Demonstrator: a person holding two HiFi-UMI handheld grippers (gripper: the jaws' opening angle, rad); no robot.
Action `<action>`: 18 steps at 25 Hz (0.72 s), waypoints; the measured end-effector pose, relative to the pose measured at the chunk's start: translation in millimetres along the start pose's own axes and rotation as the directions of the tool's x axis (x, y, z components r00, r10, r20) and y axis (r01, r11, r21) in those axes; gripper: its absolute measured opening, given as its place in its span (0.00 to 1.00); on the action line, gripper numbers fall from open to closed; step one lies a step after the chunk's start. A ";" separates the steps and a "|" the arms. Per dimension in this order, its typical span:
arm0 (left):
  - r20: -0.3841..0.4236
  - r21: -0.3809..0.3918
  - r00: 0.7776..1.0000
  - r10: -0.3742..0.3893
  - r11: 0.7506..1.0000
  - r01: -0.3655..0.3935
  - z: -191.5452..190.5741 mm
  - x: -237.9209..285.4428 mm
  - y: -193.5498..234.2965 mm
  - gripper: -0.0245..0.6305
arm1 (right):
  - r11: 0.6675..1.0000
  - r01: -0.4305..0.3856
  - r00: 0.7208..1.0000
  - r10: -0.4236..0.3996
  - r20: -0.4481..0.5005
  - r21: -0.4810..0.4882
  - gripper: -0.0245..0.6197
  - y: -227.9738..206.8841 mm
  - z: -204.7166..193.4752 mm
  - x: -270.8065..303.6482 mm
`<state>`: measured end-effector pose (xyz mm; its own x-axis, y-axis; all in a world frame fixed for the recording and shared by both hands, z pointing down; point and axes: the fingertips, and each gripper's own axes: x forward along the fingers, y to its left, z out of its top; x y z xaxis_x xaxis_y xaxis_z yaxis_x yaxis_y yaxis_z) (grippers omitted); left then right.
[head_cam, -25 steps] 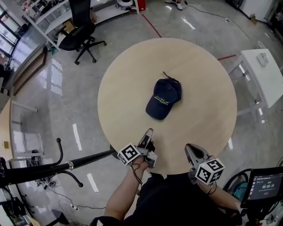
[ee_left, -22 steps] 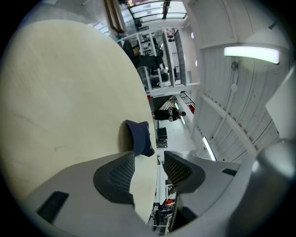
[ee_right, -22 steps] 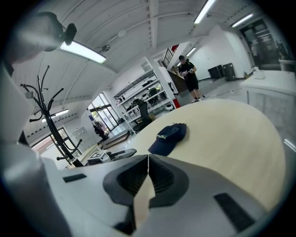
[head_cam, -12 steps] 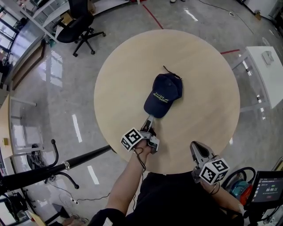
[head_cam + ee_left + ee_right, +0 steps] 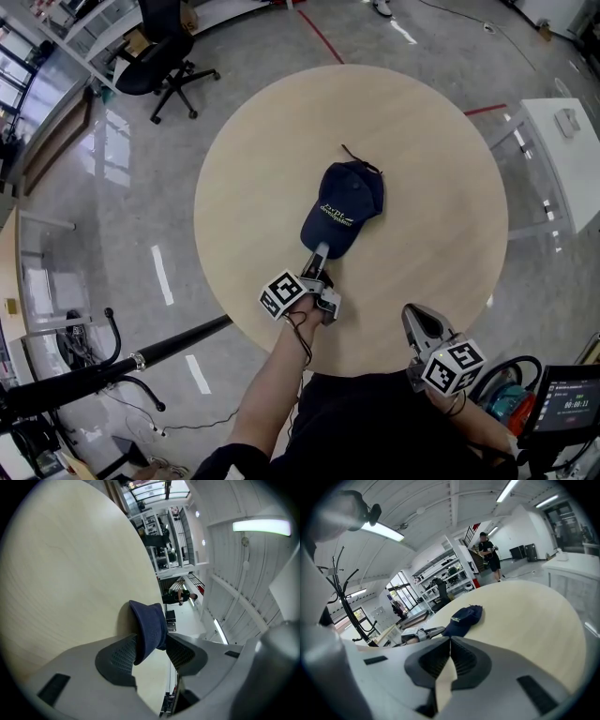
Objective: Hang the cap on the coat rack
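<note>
**Left gripper** [image 5: 320, 251] [image 5: 150, 649]: jaws clamped on the front edge of the cap [image 5: 344, 208] [image 5: 149, 623]. In left gripper view the navy brim stands btwn the two ribbed pads, w/ both pads against it. In head view the gripper reaches in over the near edge of the table [image 5: 422, 159], marker cube toward the person, forearm [image 5: 272, 384] behind it.

**Cap:** navy w/ light lettering on the front panel. Lies crown-up near the ctr of the round, pale wood table, brim toward the person. Crown rests on the tabletop.

**Right gripper** [image 5: 411, 312] [image 5: 450, 641]: jaws pressed together, nothing btwn them. Held at the near table edge, beside the left gripper and well apart from the cap. Its own view shows the cap beyond the jaws, w/ the left gripper's tips at the brim.

**Coat rack** [image 5: 178, 340] [image 5: 349, 609]: black pole w/ curved hooks, standing off the table on the person's left.

**Bkgd:** black office chair [image 5: 155, 56] beyond the table's far-left edge; white side table [image 5: 562, 159] at right; a person [image 5: 487, 555] standing far off near shelving.
</note>
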<state>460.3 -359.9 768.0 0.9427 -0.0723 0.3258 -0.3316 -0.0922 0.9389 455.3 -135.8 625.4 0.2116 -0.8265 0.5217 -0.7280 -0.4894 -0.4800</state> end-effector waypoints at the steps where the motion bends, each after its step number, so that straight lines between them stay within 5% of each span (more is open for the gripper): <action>1: -0.004 0.006 1.000 -0.001 1.000 0.001 -0.4 1.1 0.0 0.35 | 1.000 0.001 1.000 -0.001 -0.001 -0.003 0.05 0.0 0.0 0.1; 4: -0.007 0.016 1.000 0.006 1.000 -0.006 -0.2 2.6 2.2 0.19 | 1.000 0.007 1.000 -0.007 0.001 -0.008 0.05 -0.6 0.4 -0.5; 8: -0.011 0.018 1.000 -0.019 1.000 0.019 -0.4 4.8 -1.0 0.15 | 1.000 0.014 1.000 -0.014 0.001 -0.005 0.05 -2.4 0.3 -0.7; 11: -0.006 0.008 0.991 -0.132 0.991 0.132 1.1 5.5 -22.3 0.11 | 1.000 0.012 1.000 -0.012 -0.009 -0.003 0.05 -1.1 -0.4 1.7; 14: 0.018 -0.022 0.959 -0.282 0.959 0.283 3.2 5.0 -56.4 0.08 | 1.000 0.006 1.000 -0.007 -0.013 -0.006 0.05 0.4 -0.1 4.4; 18: 0.019 0.014 0.943 -0.332 0.943 0.332 5.5 2.7 -71.6 0.08 | 1.000 -0.004 1.000 0.004 -0.009 -0.015 0.05 1.8 0.8 5.5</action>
<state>486.3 -359.0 701.0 0.9984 -0.0562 -0.0063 -0.0008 -0.1252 0.9921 455.7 -141.4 626.9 0.2028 -0.8257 0.5264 -0.7385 -0.4820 -0.4715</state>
